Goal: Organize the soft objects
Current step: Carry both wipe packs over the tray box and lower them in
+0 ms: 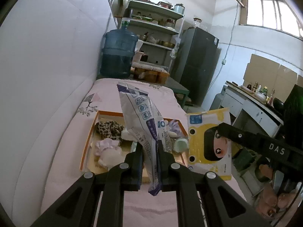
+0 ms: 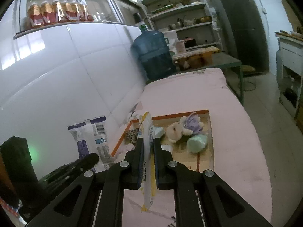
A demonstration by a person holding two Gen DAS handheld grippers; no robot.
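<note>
Btwn left gripper (image 1: 149, 147) jaws: white-purple pack (image 1: 141, 117), clamped.

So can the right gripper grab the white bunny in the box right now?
Probably not yet. The right gripper is shut on a yellow pack, so its jaws are full. The bunny lies uncovered in the box, so the way looks free once the pack is set down.

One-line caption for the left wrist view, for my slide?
Left gripper clamps a white-and-purple pack above the orange-rimmed box; right gripper holds a yellow pack alongside.
</note>
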